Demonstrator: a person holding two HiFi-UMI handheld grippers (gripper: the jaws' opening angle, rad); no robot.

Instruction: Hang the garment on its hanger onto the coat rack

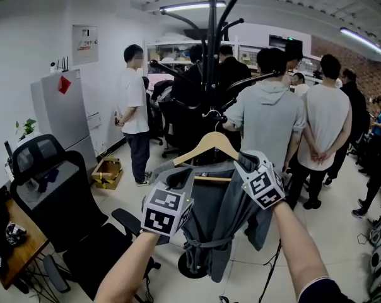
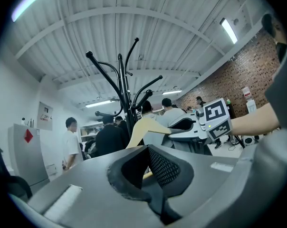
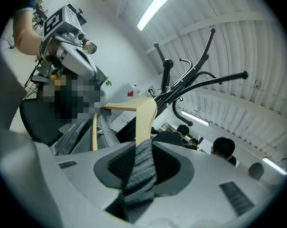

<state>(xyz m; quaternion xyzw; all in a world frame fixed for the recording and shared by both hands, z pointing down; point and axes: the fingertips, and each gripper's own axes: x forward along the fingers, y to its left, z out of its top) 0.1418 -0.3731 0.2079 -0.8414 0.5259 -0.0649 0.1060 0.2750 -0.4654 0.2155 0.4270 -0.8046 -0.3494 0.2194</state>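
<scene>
Right tool (image 3: 134,170) grips hanger (image 1: 209,142), level, crosswise.

L gripper (image 2: 150,175) level, R gripper (image 3: 138,167) fingers (image 3: 116,165) clamped

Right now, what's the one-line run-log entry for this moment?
right gripper: jaws shut on garment | left gripper: at hanger, grip unclear | hook: by coat rack, hung unclear

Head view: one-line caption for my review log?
Left gripper and right gripper at the shoulders of a grey garment on a wooden hanger before the black coat rack.
</scene>
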